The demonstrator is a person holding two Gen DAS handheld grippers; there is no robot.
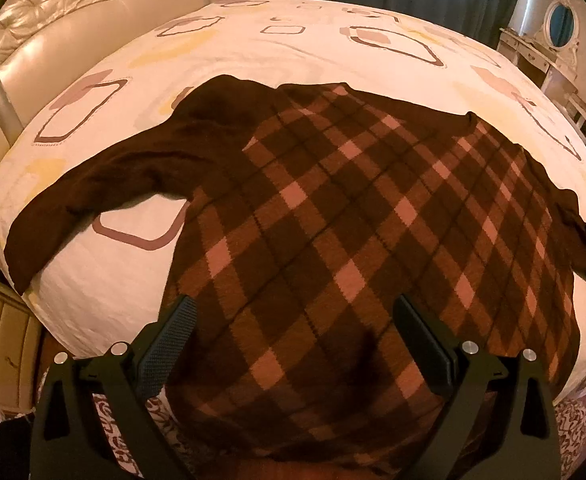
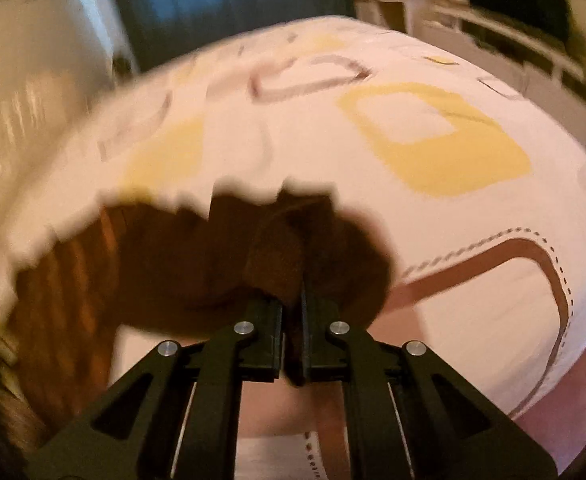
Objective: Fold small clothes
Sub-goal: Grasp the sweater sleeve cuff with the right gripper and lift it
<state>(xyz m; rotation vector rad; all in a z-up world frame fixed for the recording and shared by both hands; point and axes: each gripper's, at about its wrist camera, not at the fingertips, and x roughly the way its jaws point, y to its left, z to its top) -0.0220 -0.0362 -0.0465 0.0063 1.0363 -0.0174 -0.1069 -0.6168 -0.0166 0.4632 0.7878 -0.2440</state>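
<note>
Bedsheet (image 1: 113, 280) carries an argyle sweater (image 1: 333, 220) at its near edge; left gripper (image 1: 293, 320) spread above it, right gripper (image 2: 293, 280) clamped on dark sleeve (image 2: 273, 256).

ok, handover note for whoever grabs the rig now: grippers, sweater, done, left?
Left gripper: open, hovering over the sweater's plaid body near its hem, holding nothing.
Right gripper: shut on the dark brown sleeve; that view is motion-blurred.
Sweater lies spread on the bed, other sleeve stretched out flat toward the bed's edge.
Done: one sleeve gripped. No fold visible yet.
Left: probably fold the gripped sleeve across the body, then the other sleeve, then fold the body.
</note>
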